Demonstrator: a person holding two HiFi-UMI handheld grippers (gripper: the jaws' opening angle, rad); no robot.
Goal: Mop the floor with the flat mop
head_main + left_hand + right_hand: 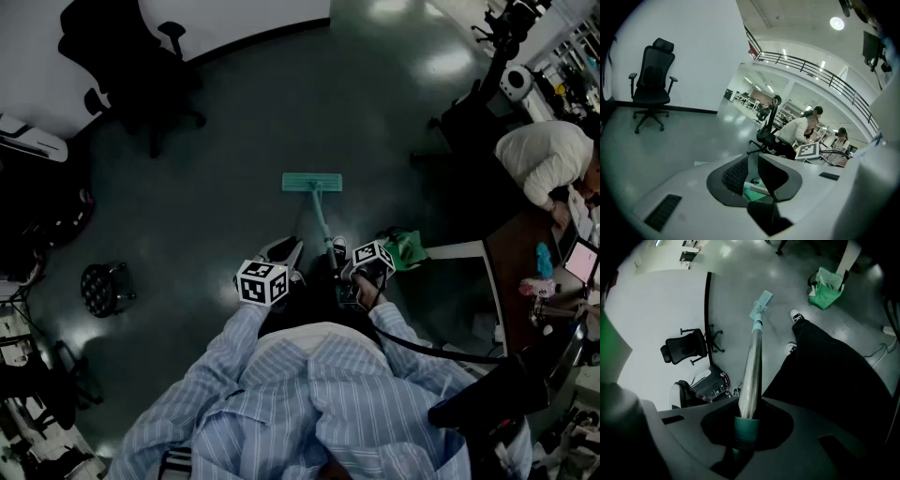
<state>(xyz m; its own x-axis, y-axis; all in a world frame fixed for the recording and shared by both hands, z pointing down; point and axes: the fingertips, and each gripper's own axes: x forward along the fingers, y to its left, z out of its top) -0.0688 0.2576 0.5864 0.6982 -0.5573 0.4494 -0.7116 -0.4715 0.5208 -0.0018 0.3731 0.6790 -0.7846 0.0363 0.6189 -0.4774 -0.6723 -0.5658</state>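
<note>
The flat mop's teal head [312,182] lies flat on the grey floor ahead of my feet. Its metal handle [321,220] slants back towards me. In the right gripper view the handle [752,366] runs from the jaws down to the mop head [761,304]. My right gripper [746,423] is shut on the teal grip at the handle's top, and it shows by my right side in the head view [354,286]. My left gripper [284,248] hovers just left of the handle, open and holding nothing. Its pads [736,176] stand slightly apart.
A black office chair [131,66] stands by the white wall at the far left, a round black stool [101,286] at my left. A green bag [405,248] sits beside my right foot. Desks [525,262] and a seated person [544,159] fill the right side.
</note>
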